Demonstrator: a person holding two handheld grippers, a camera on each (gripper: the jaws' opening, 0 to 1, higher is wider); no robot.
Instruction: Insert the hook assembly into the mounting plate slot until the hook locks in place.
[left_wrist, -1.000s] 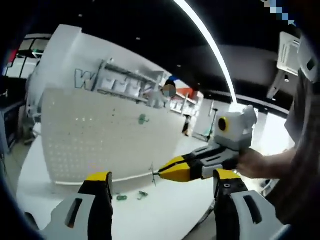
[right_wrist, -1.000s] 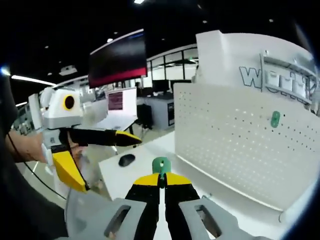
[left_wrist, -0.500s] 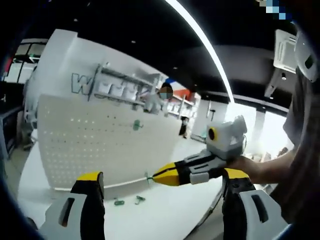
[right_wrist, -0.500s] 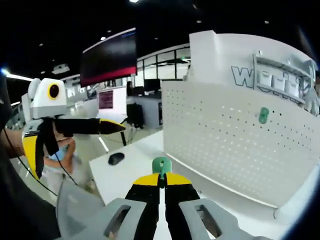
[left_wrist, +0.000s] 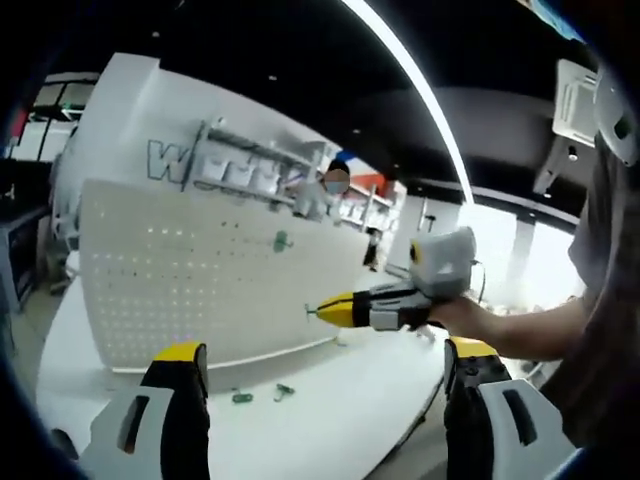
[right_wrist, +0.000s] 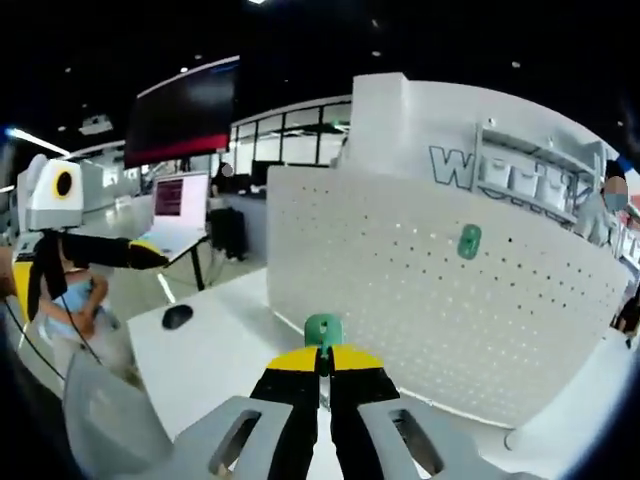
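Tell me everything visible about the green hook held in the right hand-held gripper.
The green hook looks like plastic with a rounded top. It stands upright, pinched between the shut yellow tips of the right hand-held gripper, its lower part hidden by them. It is held in the air before the white pegboard, not touching it. In the left gripper view it is tiny.

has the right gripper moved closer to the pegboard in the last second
Yes. In the left gripper view the right gripper, shut on a green hook, has risen from the pegboard's bottom edge to overlap its perforated face.
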